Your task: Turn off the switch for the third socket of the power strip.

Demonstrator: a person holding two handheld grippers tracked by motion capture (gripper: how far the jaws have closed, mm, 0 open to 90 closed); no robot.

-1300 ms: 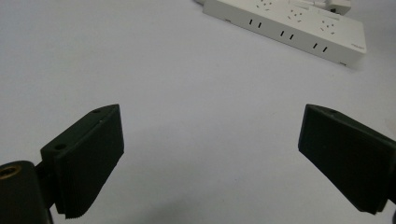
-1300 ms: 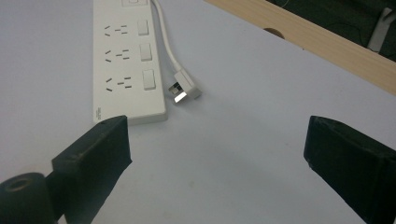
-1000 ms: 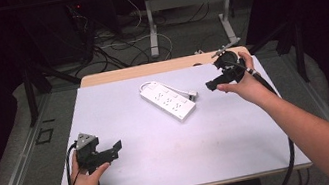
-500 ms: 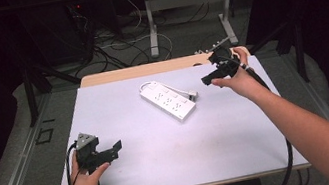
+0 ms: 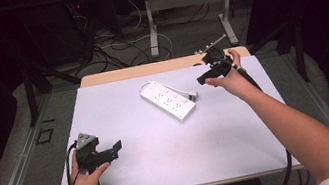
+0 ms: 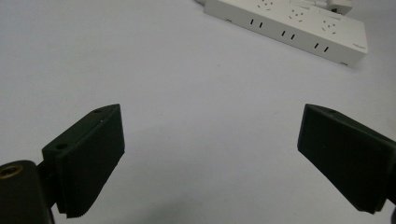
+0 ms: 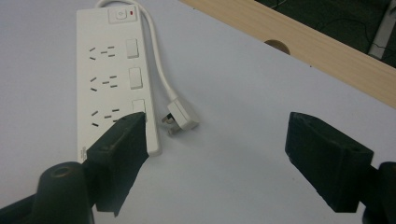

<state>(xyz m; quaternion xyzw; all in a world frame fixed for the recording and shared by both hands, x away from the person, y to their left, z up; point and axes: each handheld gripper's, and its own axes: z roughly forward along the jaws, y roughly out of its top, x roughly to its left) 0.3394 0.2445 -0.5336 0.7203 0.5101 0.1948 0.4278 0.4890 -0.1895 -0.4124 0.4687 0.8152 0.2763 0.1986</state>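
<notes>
A white power strip (image 5: pixel 168 100) is lying flat on the pale table (image 5: pixel 165 168), set at a slant near the middle of its far half. Its short white cord (image 7: pixel 156 60) is looping out from the switch end and running back alongside the strip, ending in a white plug (image 7: pixel 182 115) that is resting on the table just beside the strip's long edge.

The right gripper (image 5: pixel 209 70) is hanging above the far right part of the table, held in the person's right hand (image 5: pixel 229 77), and its jaws are standing wide apart with nothing between them. In the right gripper view, the strip is lying ahead of the left jaw, whose tip is covering the strip's near corner; the plug is sitting between the two jaws, closer to the left one, and the right jaw is over bare table. A strip of the wooden tabletop edge (image 7: pixel 299 46) is running beyond the right jaw.

The left gripper (image 5: pixel 106 153) is sitting near the front left corner of the table, gripped by the left hand (image 5: pixel 86 179). Its jaws are also spread wide and empty. In the left gripper view, the power strip is lying well ahead of the jaws, towards the right one, with only bare table between the two pads.
</notes>
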